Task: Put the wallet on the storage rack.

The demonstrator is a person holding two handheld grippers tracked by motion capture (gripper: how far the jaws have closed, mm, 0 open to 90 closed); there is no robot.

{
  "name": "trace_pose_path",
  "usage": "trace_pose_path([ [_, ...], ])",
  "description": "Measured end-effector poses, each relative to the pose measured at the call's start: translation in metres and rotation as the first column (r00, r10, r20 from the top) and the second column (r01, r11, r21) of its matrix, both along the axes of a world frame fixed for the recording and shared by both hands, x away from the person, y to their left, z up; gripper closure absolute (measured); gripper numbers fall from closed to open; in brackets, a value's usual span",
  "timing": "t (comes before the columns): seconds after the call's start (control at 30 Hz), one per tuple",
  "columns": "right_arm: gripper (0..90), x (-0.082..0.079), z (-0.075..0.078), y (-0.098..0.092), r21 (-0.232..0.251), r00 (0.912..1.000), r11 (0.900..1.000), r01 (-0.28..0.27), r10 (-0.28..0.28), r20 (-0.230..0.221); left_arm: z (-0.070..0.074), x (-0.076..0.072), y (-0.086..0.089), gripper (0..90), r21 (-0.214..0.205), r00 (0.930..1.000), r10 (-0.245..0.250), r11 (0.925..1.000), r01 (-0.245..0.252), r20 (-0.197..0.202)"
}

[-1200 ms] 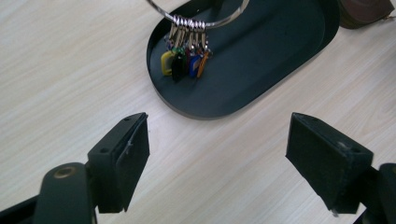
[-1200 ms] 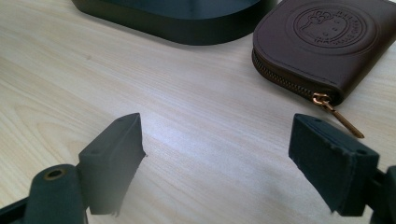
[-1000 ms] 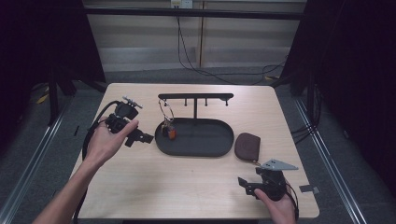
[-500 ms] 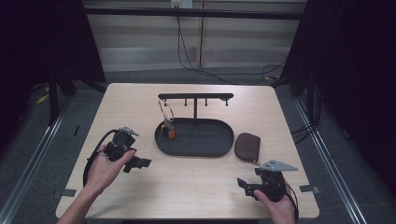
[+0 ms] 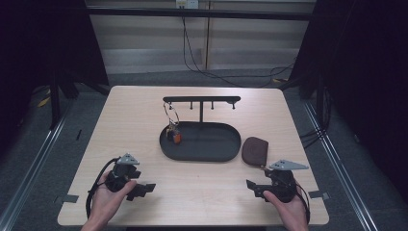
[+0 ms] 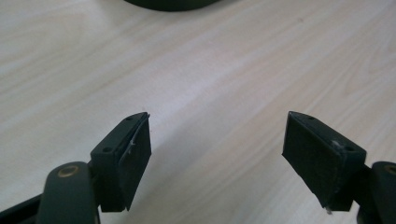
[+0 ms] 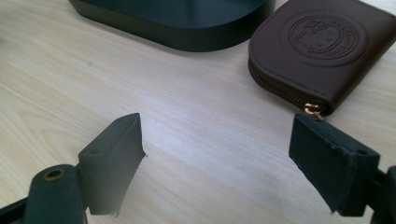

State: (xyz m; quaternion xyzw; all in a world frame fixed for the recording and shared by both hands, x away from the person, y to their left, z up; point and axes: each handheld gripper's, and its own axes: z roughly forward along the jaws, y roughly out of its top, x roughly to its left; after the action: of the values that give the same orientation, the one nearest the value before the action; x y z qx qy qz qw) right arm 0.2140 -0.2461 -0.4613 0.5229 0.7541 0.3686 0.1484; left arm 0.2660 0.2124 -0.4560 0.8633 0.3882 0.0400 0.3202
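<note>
Left tongs [image 5: 144, 188] rest low over the near left part of the table [image 5: 144, 115], held in the person's left hand [image 5: 107, 202]; jaws spread wide with nothing between them, bare light wood showing in the gap in the left gripper view. Right tongs [image 5: 251, 186] sit at the near right of the table in the right hand [image 5: 287, 208]; jaws likewise wide apart and empty. Both tongs point inward toward the table's middle. Black oval tray [image 5: 226, 154] lies at the centre of the table, with a T-shaped hook rack [image 5: 201, 100] rising from its far side. Key ring with an orange fob [image 5: 173, 132] hangs from the rack's left end, fob down at the tray's left end. Brown zipped leather pouch [image 7: 322, 51] with an embossed round emblem lies flat just beside the tray's right end; in the right gripper view its gold zip pull [image 7: 312, 109] sits just beyond the tip of the jaw at the right of that view, contact not clear.
</note>
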Motion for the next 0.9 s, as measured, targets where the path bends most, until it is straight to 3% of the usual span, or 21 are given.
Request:
trace_pose_path([
  [0.07, 15.0, 0.005, 0.002, -0.001, 0.005, 0.9996, 0.9999, -0.009, 0.009, -0.028, -0.002, -0.005, 0.002, 23.5, -0.014, 1.0, 0.009, 0.9999, -0.009, -0.001],
  [0.1, 15.0, 0.007, 0.003, -0.001, 0.009, 0.9991, 0.9999, -0.004, 0.005, -0.043, -0.004, -0.012, 0.005, 23.4, -0.046, 1.0, 0.001, 0.999, -0.001, -0.001],
  [0.17, 15.4, 0.016, 0.006, -0.001, -0.002, 0.9985, 1.0, 0.008, -0.008, -0.054, -0.005, -0.018, 0.008, 23.5, -0.04, 0.9998, 0.018, 0.999, -0.018, 0.005],
  [0.2, 15.5, 0.019, 0.007, -0.001, 0.0, 0.998, 1.0, 0.01, -0.01, -0.063, -0.007, -0.025, 0.013, 23.5, -0.058, 0.9996, 0.026, 0.998, -0.026, 0.012],
  [0.43, 15.5, 0.042, 0.015, -0.006, -0.01, 0.9915, 0.9994, 0.033, -0.034, -0.126, -0.009, -0.033, 0.017, 23.5, -0.081, 0.9998, 0.007, 0.9967, -0.005, 0.02],
  [0.5, 15.9, 0.051, 0.015, -0.008, -0.003, 0.9862, 0.9987, 0.051, -0.05, -0.158, -0.008, -0.033, 0.018, 23.5, -0.089, 0.9999, 0.007, 0.996, -0.005, 0.015],
  [0.6, 17.2, 0.065, 0.014, -0.012, 0.009, 0.9707, 0.9971, 0.076, -0.072, -0.229, -0.01, -0.035, 0.02, 23.5, -0.077, 0.9999, 0.003, 0.997, -0.002, 0.01],
  [0.7, 17.2, 0.075, 0.015, -0.017, -0.007, 0.9658, 0.9943, 0.106, -0.105, -0.237, -0.015, -0.037, 0.024, 23.5, -0.075, 1.0, 0.008, 0.9972, -0.008, 0.005],
  [0.77, 17.1, 0.083, 0.016, -0.022, -0.02, 0.957, 0.9919, 0.126, -0.127, -0.261, -0.016, -0.039, 0.027, 23.5, -0.08, 0.9992, 0.021, 0.9966, -0.019, 0.033],
  [0.9, 16.5, 0.095, 0.017, -0.027, -0.036, 0.9455, 0.9887, 0.145, -0.15, -0.289, -0.014, -0.038, 0.031, 23.4, -0.103, 0.9987, 0.02, 0.9945, -0.015, 0.046],
])
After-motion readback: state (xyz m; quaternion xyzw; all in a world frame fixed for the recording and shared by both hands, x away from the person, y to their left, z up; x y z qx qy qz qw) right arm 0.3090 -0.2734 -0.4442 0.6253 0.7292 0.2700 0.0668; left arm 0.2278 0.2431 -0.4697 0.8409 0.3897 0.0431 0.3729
